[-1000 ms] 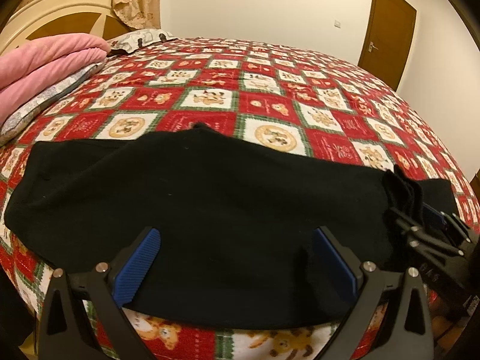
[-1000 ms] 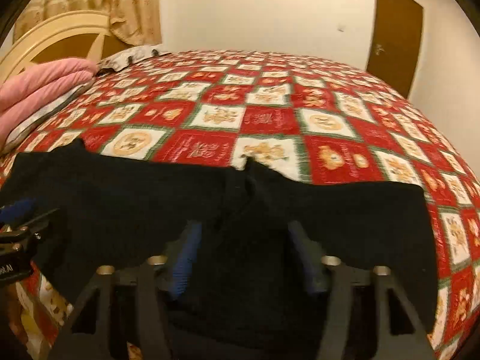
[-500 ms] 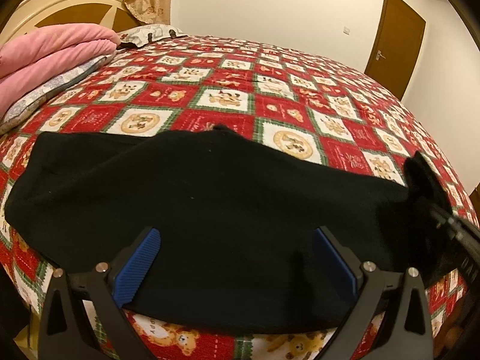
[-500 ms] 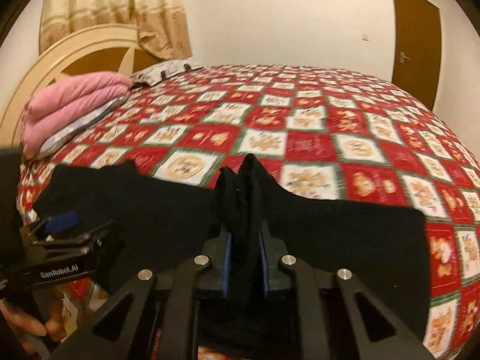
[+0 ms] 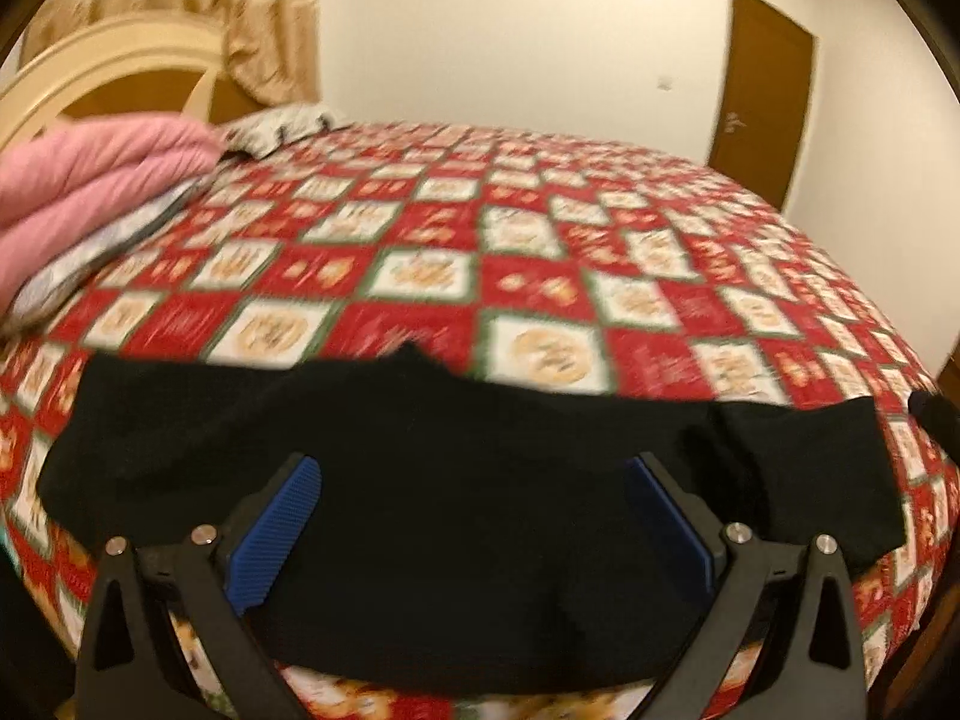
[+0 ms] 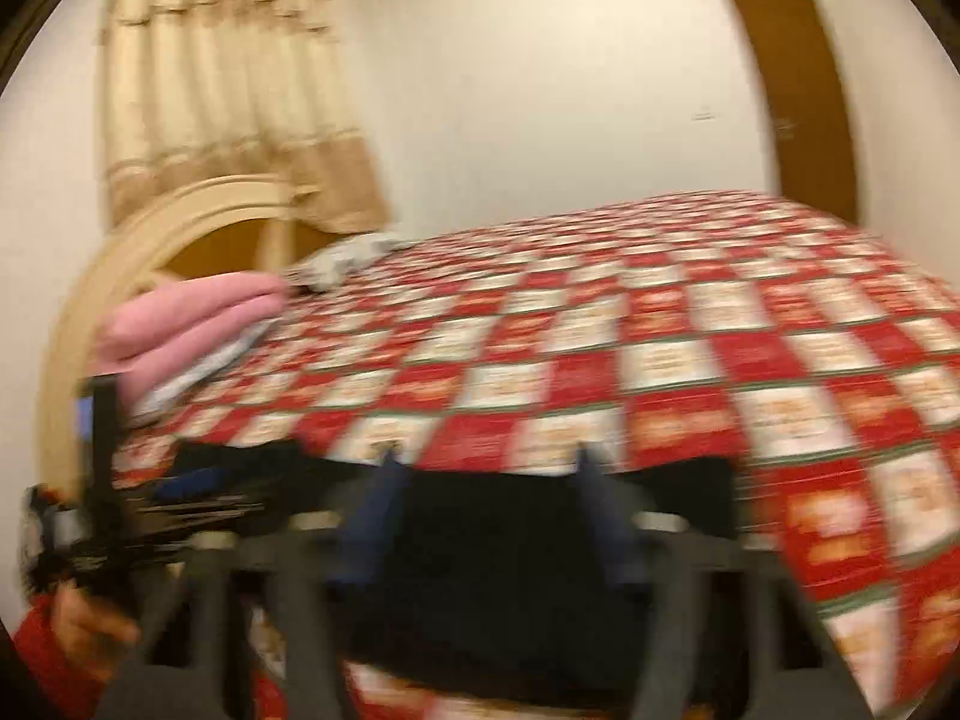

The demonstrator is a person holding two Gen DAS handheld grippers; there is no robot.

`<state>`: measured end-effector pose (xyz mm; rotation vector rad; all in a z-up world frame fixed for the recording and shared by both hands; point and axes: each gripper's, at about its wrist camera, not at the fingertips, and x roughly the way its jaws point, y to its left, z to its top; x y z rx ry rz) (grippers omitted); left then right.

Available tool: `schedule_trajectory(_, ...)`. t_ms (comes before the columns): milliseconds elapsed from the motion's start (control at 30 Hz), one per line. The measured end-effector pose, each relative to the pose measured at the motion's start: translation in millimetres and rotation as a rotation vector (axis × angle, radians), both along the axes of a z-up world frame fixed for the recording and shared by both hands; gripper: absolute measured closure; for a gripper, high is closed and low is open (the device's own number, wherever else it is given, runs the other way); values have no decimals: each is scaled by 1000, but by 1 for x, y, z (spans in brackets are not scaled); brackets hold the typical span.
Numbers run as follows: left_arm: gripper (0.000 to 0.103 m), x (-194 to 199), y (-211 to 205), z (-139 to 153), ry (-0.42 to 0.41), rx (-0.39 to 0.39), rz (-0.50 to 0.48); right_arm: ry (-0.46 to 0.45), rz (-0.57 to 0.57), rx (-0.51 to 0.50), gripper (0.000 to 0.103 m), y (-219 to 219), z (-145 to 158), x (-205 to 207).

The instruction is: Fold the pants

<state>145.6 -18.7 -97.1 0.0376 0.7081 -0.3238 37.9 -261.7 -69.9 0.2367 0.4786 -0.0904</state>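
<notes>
The black pants (image 5: 456, 480) lie flat across the near edge of the bed, spread left to right. My left gripper (image 5: 471, 516) is open above their middle, its blue pads (image 5: 276, 534) wide apart and holding nothing. In the blurred right wrist view the pants (image 6: 510, 570) lie below my right gripper (image 6: 486, 516), which is open and empty. The left gripper also shows at the left edge of the right wrist view (image 6: 138, 498), held by a hand in a red sleeve.
The bed has a red, white and green checked quilt (image 5: 540, 252). Folded pink bedding (image 5: 90, 180) and a pillow lie by the cream headboard (image 5: 90, 78) at the left. A brown door (image 5: 762, 96) stands in the far wall.
My right gripper has let go of the bunched pants fabric, opened and lifted away to the right. The pants' right end now lies flat. My left gripper stays open and has risen slightly.
</notes>
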Motion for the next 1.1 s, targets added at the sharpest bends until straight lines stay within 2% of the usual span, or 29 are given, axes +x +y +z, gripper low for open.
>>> schedule_trajectory(33,0,-2,-10,4,-11,-11,-35,37,-43,-24,78,-15,-1,0)
schedule_trajectory(133,0,-10,-42,7,-18,-35,-126,124,-109,-26,79,-46,-11,3)
schedule_trajectory(233,3,-24,-78,9,-26,-40,-244,171,-109,-43,79,-53,-22,11)
schedule_trajectory(333,5,-37,-110,8,-63,-28,-320,240,-110,-39,79,-56,-41,32)
schedule_trajectory(433,5,-33,-127,-8,-28,32,-304,319,-128,7,78,-67,-72,47)
schedule_trajectory(467,5,-26,-127,-18,20,42,-282,277,-135,31,78,-72,-75,44)
schedule_trajectory(500,5,-22,-125,-25,57,47,-264,270,-138,40,78,-74,-76,44)
schedule_trajectory(533,5,-14,-120,-39,132,50,-233,267,-140,40,78,-73,-77,44)
schedule_trajectory(567,4,-13,-117,-44,150,34,-227,269,-140,21,78,-71,-76,45)
schedule_trajectory(600,4,-17,-113,-43,113,13,-232,271,-138,-5,78,-68,-76,46)
schedule_trajectory(667,4,-21,-116,-42,111,52,-238,269,-134,-36,76,-64,-74,44)
schedule_trajectory(767,4,-21,-108,-35,127,38,-249,216,-165,20,74,-64,-60,29)
schedule_trajectory(800,4,-21,-96,-29,120,16,-237,162,-180,23,73,-59,-52,17)
schedule_trajectory(833,4,-20,-88,-27,110,6,-222,129,-181,11,65,-54,-46,11)
schedule_trajectory(867,4,-18,-74,-24,97,-2,-195,90,-179,-7,50,-45,-39,4)
schedule_trajectory(933,4,-10,-42,-22,81,-16,-127,24,-161,-21,40,-25,-30,-8)
schedule_trajectory(1000,4,-3,4,-20,79,-34,-2,3,-98,-25,40,-2,-27,-7)
schedule_trajectory(1100,4,3,82,-20,89,-71,219,33,20,-50,40,37,-32,10)
